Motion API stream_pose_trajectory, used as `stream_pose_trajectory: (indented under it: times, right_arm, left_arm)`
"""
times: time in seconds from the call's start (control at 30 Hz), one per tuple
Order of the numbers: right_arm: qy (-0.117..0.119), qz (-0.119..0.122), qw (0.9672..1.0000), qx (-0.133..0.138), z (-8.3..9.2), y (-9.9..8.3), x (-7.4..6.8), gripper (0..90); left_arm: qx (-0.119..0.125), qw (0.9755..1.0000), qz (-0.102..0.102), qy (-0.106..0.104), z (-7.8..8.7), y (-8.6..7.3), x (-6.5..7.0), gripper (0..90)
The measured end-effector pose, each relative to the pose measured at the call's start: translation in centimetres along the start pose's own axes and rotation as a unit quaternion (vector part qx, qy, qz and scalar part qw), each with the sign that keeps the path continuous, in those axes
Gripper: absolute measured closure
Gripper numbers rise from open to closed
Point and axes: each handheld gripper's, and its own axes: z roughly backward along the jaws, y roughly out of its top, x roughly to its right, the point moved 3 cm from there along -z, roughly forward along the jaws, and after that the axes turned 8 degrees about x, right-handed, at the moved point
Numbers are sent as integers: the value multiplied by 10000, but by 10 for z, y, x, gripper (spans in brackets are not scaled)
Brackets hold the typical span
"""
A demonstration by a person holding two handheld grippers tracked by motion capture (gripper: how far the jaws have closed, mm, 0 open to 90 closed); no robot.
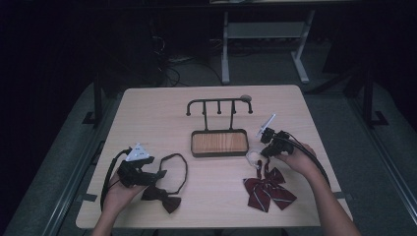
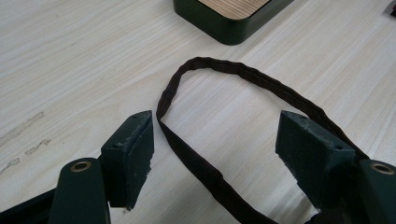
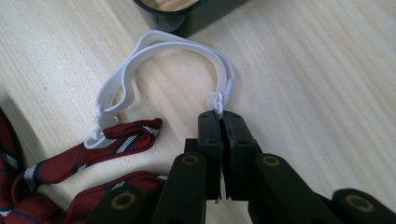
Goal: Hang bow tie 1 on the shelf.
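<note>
A: Where's the red striped bow tie (image 1: 269, 191)?

B: Flat on the counter (image 1: 157, 118), near the wooden tray (image 1: 219, 142). The right claw (image 3: 220, 122) is clamped together on its white elastic loop (image 3: 154, 44), probably to lift it towards the hook rack (image 1: 219, 105).

A: And the left claw (image 2: 215, 140)?

B: Jaws apart, straddling the black bow tie's strap (image 2: 243, 74) without pinching it. The black bow tie (image 1: 164, 196) itself is cut off there, and how much elastic the right pads caught is hard to make out.
</note>
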Motion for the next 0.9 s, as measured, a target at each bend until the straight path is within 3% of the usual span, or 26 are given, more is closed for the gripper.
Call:
stream_pose_trajectory:
  times: [0.3, 0.4, 0.63, 0.9]
  right_arm:
    - [112, 57, 9999, -9, 9, -7, 0, 875]
    - [250, 35, 9997, 20, 15, -9, 0, 872]
    - [527, -106, 9980, 320, 40, -17, 2, 871]
    - [517, -26, 9978, 409, 60, -16, -2, 871]
  left_arm:
    - [3, 10000, -4, 4, 0, 0, 0, 285]
    - [-15, 10000, -11, 2, 0, 0, 0, 285]
    - [-20, 10000, -1, -3, -1, 0, 1, 285]
    - [-15, 10000, -5, -3, -1, 0, 1, 285]
